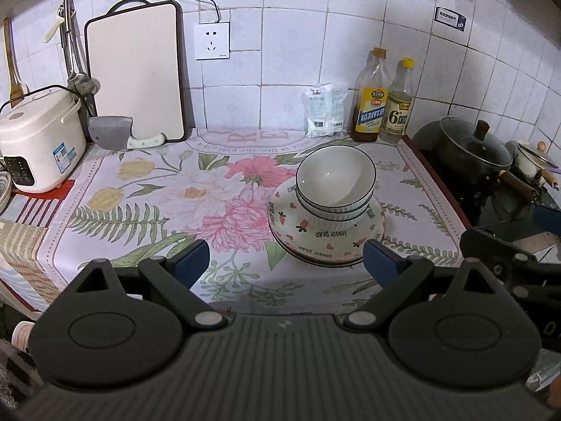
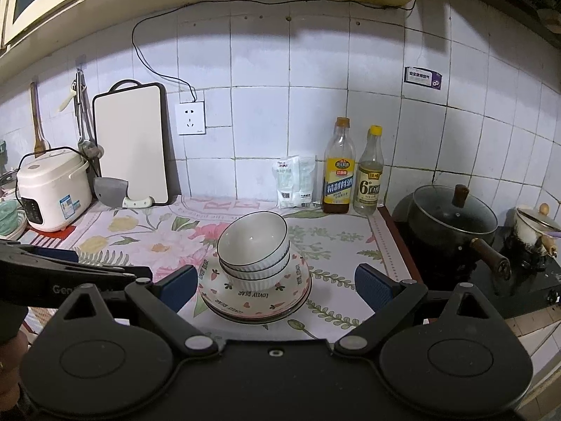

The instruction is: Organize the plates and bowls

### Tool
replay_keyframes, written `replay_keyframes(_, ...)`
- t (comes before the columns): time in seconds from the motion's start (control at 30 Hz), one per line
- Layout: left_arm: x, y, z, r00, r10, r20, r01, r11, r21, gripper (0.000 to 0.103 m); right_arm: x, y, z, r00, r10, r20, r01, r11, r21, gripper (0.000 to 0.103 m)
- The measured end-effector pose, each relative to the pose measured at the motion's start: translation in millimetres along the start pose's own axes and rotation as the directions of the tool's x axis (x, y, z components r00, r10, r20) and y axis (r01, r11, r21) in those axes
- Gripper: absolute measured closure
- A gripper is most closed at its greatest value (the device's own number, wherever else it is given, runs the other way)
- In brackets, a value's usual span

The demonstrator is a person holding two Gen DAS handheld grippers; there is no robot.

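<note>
- White ribbed bowls (image 1: 335, 189) (image 2: 253, 249), nested together, sit on a stack of plates (image 1: 326, 236) (image 2: 254, 296) printed with hearts and "LOVELY BEAR", on the floral cloth (image 1: 157, 189) (image 2: 336, 242) over the counter.
- Left gripper (image 1: 285, 263) hovers just in front of the stack, its blue-padded fingers (image 1: 191, 261) spread wide and holding nothing.
- Right gripper (image 2: 275, 282) hangs near the plates, its fingers (image 2: 373, 284) also spread wide, one to each side of the stack, not touching it.
- Two bottles (image 1: 384, 100) (image 2: 352, 168) stand against the tiled wall behind.
</note>
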State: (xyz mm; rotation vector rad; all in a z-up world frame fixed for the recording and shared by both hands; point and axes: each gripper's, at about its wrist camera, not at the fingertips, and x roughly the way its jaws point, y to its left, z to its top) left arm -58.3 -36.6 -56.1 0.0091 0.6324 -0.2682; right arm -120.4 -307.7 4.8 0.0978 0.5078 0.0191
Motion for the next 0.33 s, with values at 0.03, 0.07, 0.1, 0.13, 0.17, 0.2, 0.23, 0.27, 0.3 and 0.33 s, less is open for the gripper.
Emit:
replay_keyframes(0.03,-0.1,-1.1,-0.1,1.000,0.000,0.000,0.000,1.000,-0.003,0.008,0.4,0.4,-0.3,1.000,-0.001,-0.002,0.001,1.000,0.000,0.005)
replay_keyframes(0.07,0.2,-1.0,0.0,1.000,0.000,-0.002,0.000,1.000,-0.004,0.008,0.8,0.5,-0.2,1.000,-0.001,-0.003,0.001,1.000,0.000,0.005)
replay_keyframes(0.1,0.0,-1.2,-0.2,1.000,0.002,-0.002,-0.002,1.000,-0.004,0.008,1.2,0.1,-0.5,1.000,-0.001,-0.004,0.001,1.000,0.001,0.005)
replay_keyframes(0.13,0.2,-2.1,-0.5,1.000,0.006,-0.001,-0.006,1.000,0.000,0.008,1.6,-0.1,-0.9,1.000,0.000,-0.005,0.000,1.000,0.001,0.005)
replay_keyframes(0.17,0.3,-3.0,-0.8,1.000,0.014,0.001,-0.014,1.000,0.005,0.008,2.2,0.0,-0.9,1.000,0.001,-0.007,-0.001,1.000,0.000,0.005)
replay_keyframes(0.2,0.6,-4.0,-1.2,1.000,0.019,0.002,-0.019,1.000,0.008,0.008,2.3,0.5,-1.0,1.000,0.001,-0.009,-0.001,1.000,-0.001,0.005)
replay_keyframes(0.23,1.1,-4.5,-1.3,1.000,0.017,-0.001,-0.017,1.000,0.011,0.008,2.6,0.7,-0.8,1.000,0.000,-0.009,0.000,1.000,-0.001,0.005)
replay_keyframes(0.27,1.6,-4.7,-1.5,1.000,0.016,-0.005,-0.016,1.000,0.009,0.008,2.6,0.8,-0.6,1.000,0.000,-0.009,0.000,1.000,-0.002,0.005)
replay_keyframes(0.3,2.3,-4.7,-1.7,1.000,0.016,-0.007,-0.016,1.000,0.007,0.008,3.0,1.3,-0.5,1.000,-0.001,-0.009,0.001,1.000,-0.004,0.005)
replay_keyframes(0.33,2.7,-4.9,-2.0,1.000,0.016,-0.010,-0.016,1.000,0.009,0.008,3.6,2.1,-0.2,1.000,-0.002,-0.010,0.002,1.000,-0.006,0.005)
